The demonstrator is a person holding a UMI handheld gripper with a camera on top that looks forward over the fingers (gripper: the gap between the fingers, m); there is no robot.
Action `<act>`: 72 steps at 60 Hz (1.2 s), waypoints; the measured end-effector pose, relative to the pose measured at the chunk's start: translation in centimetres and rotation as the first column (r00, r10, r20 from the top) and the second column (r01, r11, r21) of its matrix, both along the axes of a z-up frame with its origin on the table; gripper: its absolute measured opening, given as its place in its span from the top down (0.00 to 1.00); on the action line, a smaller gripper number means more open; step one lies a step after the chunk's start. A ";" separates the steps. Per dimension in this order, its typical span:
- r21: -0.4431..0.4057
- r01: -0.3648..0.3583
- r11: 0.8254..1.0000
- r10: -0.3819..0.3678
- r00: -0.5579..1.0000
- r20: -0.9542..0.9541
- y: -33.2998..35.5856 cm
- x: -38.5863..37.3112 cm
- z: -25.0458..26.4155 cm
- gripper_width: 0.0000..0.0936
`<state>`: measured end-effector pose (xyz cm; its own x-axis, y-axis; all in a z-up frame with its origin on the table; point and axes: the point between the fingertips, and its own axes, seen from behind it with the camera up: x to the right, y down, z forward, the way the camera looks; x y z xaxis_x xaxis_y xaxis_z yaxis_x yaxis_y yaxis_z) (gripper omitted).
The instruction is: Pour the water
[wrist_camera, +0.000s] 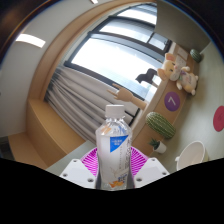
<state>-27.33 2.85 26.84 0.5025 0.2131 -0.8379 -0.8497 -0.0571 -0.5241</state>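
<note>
Pinching a clear water bottle [113,150] between its pink pads, the tool [115,166] is holding it upright (blue label facing the camera). A cactus-shaped toy [160,124] is standing beyond, by the curtained window [115,60].

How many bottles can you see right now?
1. The bottle sits between the gripper fingers, both pressing on it, held up in front of the window. Others may be hidden below the view.
</note>
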 end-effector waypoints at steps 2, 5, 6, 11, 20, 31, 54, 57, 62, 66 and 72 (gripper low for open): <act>0.006 0.011 1.000 -0.012 0.990 0.142 -0.1 0.5 0.6 0.60; 0.015 0.048 0.999 -0.050 0.942 0.333 0.0 1.6 1.1 0.60; 0.012 0.059 0.998 -0.059 0.917 0.394 0.1 2.1 1.4 0.60; -0.004 0.096 0.995 -0.071 0.763 0.643 0.0 3.9 1.5 0.60; 0.021 0.282 0.959 -0.164 0.493 0.854 0.5 11.7 0.1 0.60; 0.005 0.430 0.903 -0.191 0.391 0.900 0.0 19.8 -3.4 0.60; -0.101 0.488 0.867 -0.133 0.422 0.897 1.1 26.1 -15.3 0.57; -0.119 0.489 0.864 -0.114 0.422 0.899 0.9 26.3 -16.5 0.57; -0.089 0.493 0.866 -0.157 0.436 0.886 0.9 26.7 -16.1 0.57; -0.073 0.499 0.863 -0.181 0.441 0.879 0.3 26.5 -16.0 0.57; -0.060 0.496 0.866 -0.193 0.442 0.876 0.2 26.4 -16.0 0.57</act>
<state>-0.94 3.09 10.87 0.9539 -0.2989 0.0263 -0.0124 -0.1271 -0.9918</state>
